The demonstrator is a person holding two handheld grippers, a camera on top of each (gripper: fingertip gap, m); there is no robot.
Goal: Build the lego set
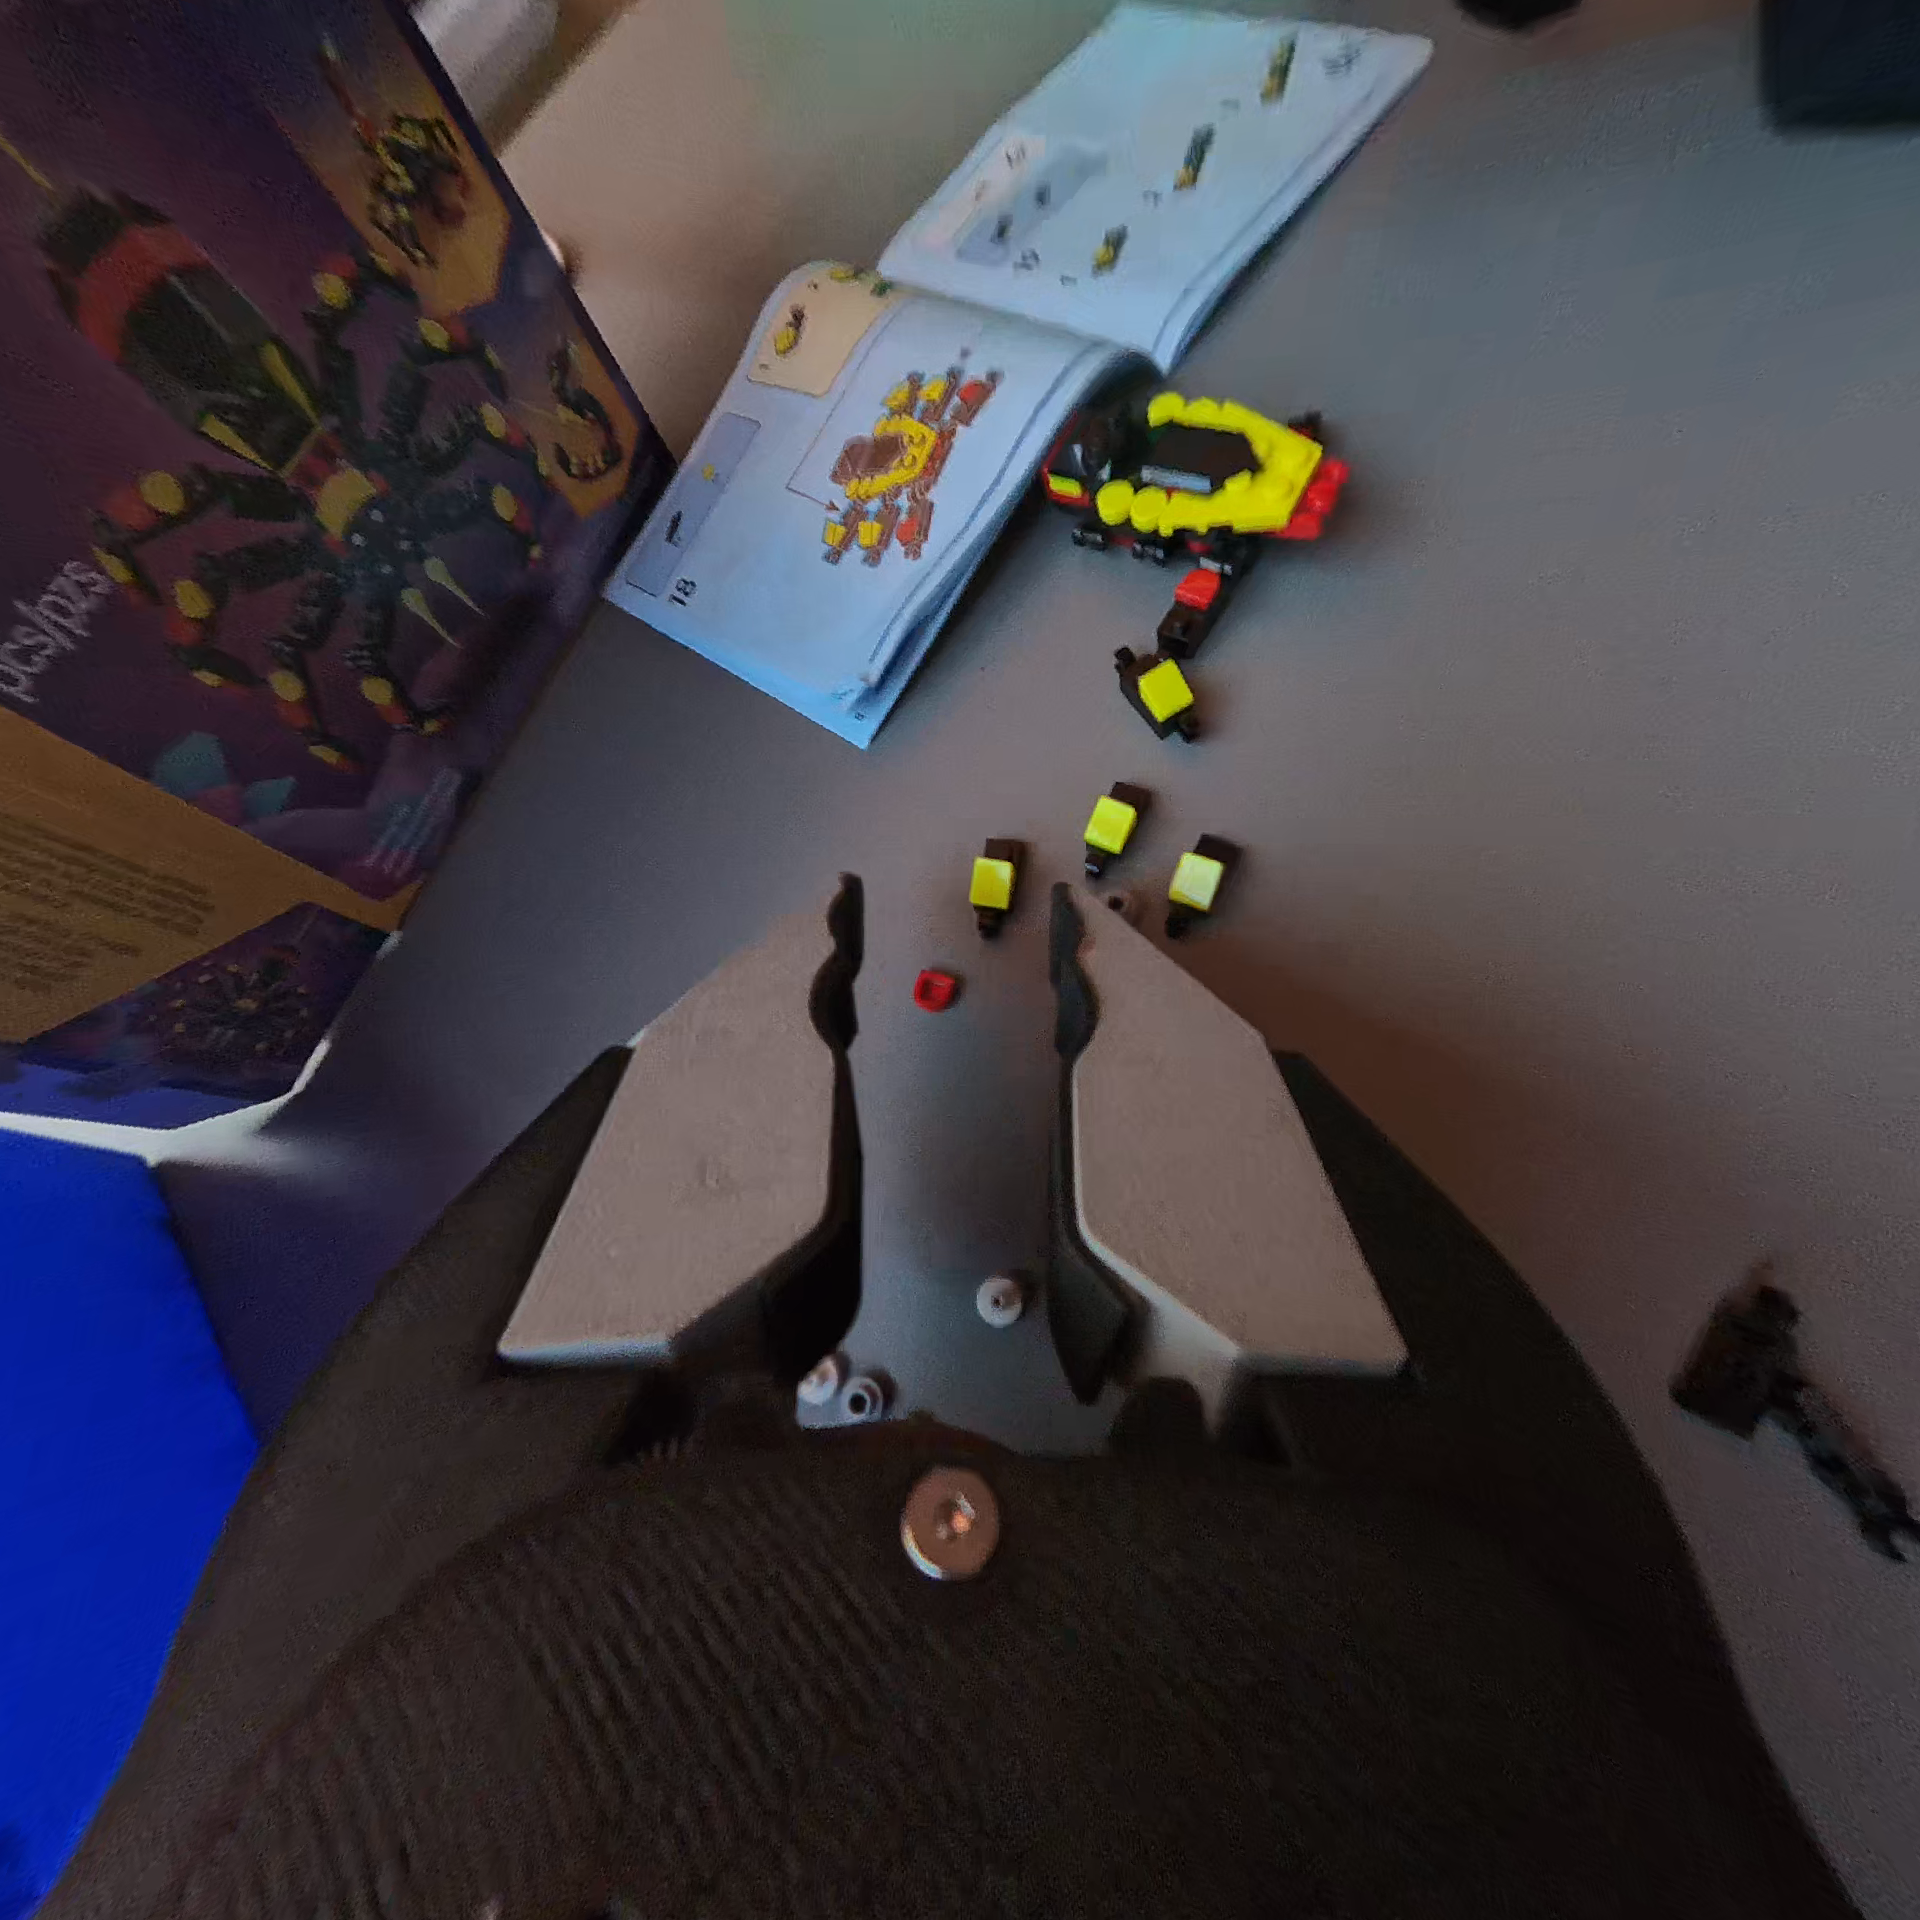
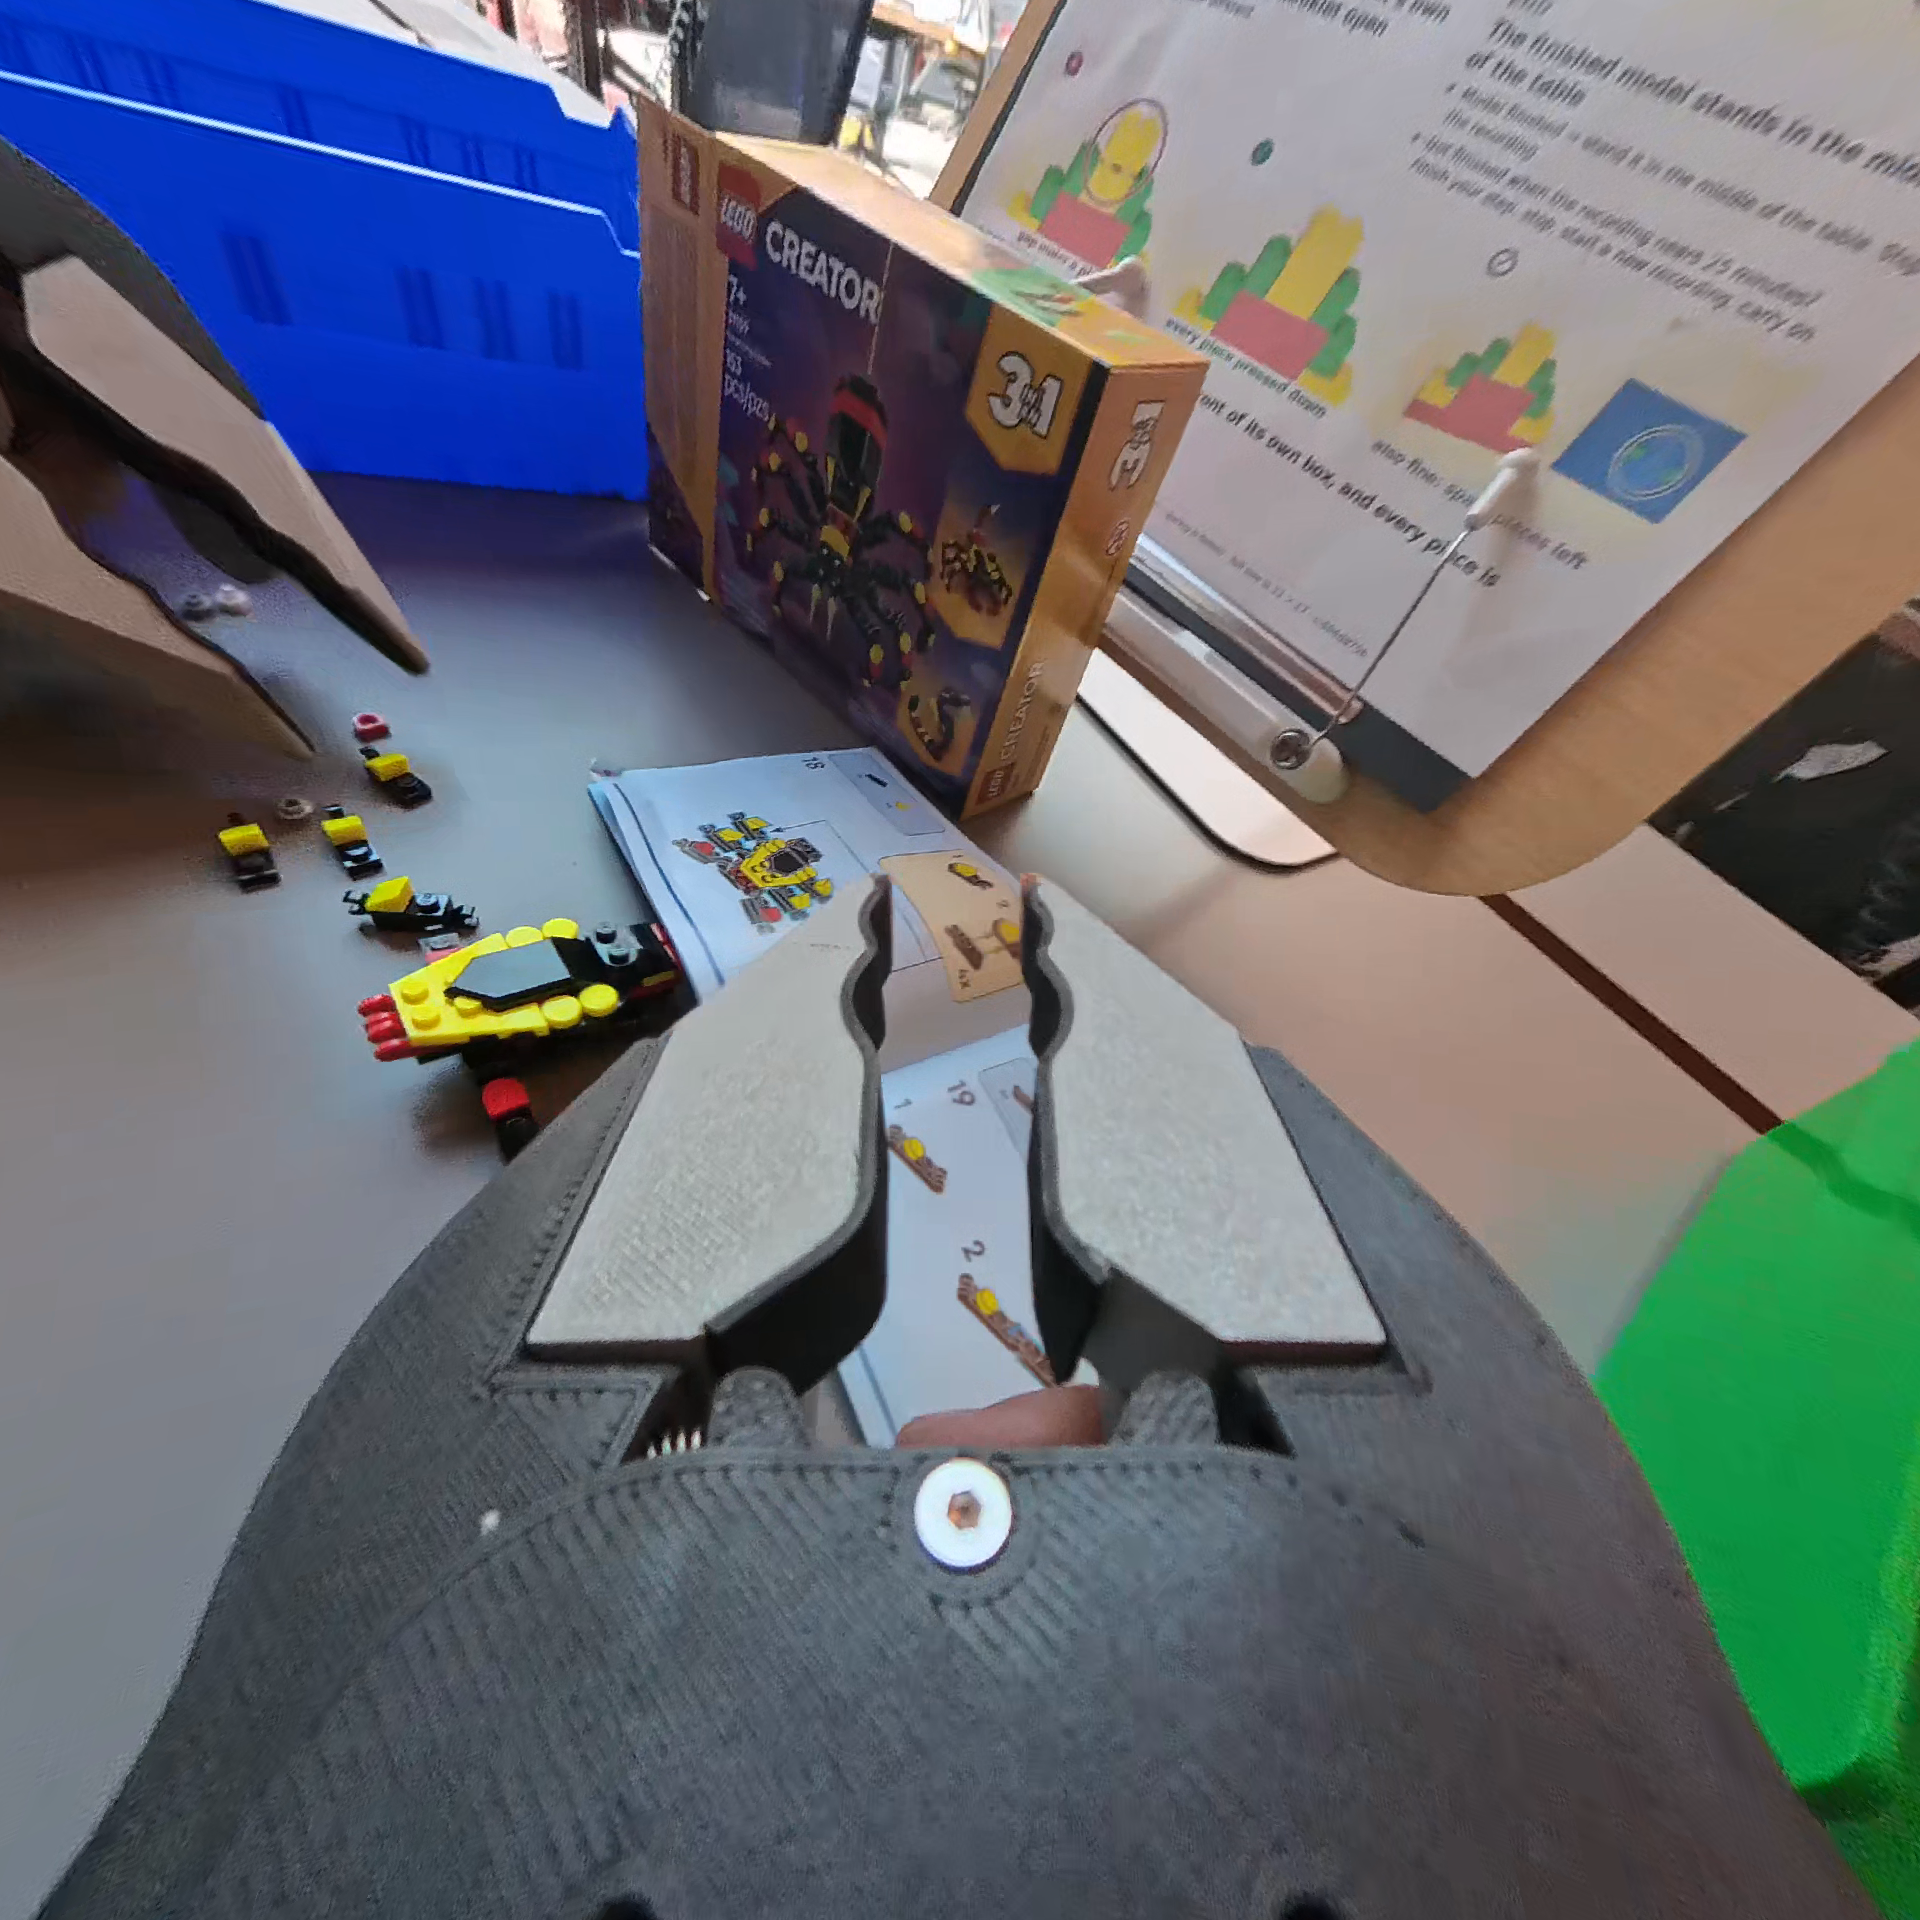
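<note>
Above red piece point(image 1: 936, 988), left claw point(image 1: 956, 904) parted

Bare table point(image 1: 1558, 935) beside scattered leg pieces point(image 1: 1110, 826)

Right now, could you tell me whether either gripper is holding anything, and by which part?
Nothing is held. The left gripper is open above a small red piece; the right gripper is open over the instruction booklet.

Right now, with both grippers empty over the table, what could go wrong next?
The left gripper hangs open over a tiny red piece; closing could flick it away or knock the yellow-topped leg segment beside it. The right gripper hovers over the open instruction booklet and may snag a page.
</note>
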